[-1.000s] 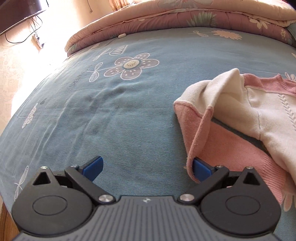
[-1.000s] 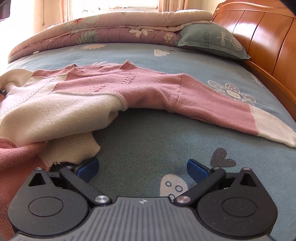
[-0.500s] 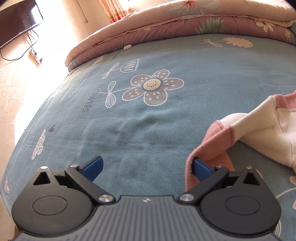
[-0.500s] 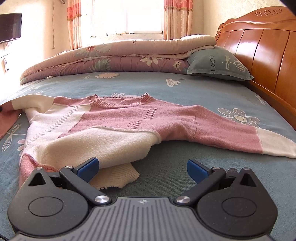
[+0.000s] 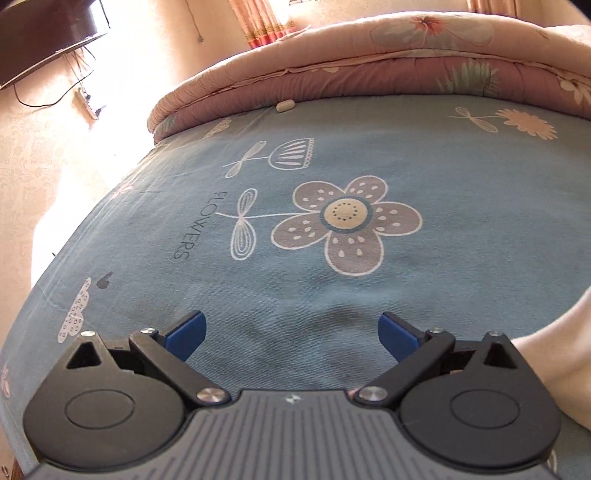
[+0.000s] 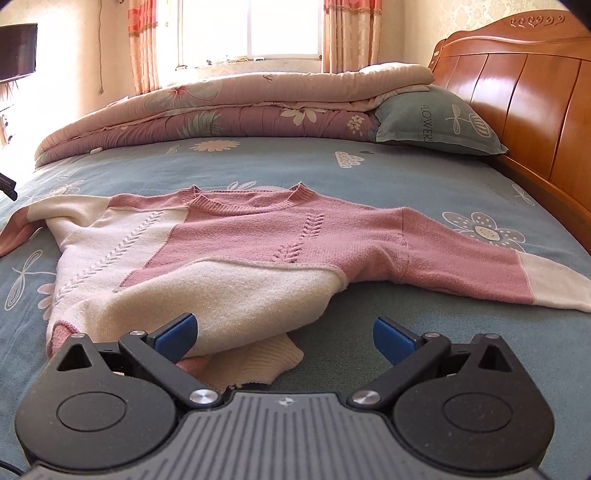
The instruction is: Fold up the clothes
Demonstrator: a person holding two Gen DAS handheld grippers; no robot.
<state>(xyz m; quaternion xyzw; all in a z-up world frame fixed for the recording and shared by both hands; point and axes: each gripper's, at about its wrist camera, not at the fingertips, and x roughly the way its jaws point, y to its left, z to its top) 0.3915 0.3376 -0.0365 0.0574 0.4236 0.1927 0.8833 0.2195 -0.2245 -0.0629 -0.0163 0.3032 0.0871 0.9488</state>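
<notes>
Sunlit and warm-toned, the bedroom shows in the left wrist view as a blue flowered bedsheet point(image 5: 369, 295) running up to a rolled pink quilt point(image 5: 369, 70), with a dark screen point(image 5: 44, 37) on the wall at upper left. A second ago the pink sleeve edge lay against the right finger of the left gripper point(image 5: 291, 334); now the blue fingers point(image 5: 184, 332) stand wide apart with only sheet between them, and just a pale strip of the sweater point(image 5: 554, 354) shows at the right edge. That suggests the sleeve has been let go and spread, so flattening looks about finished and folding can begin

From the right wrist view, the pink and cream sweater point(image 6: 240, 254) lies face up across the bed, both sleeves out, its hem bunched just ahead of the right gripper point(image 6: 282, 334). These fingers point(image 6: 391, 339) are also spread and hold nothing. Beyond sit a blue pillow point(image 6: 436, 122), the wooden headboard point(image 6: 517, 103) and a curtained window point(image 6: 251, 29)
</notes>
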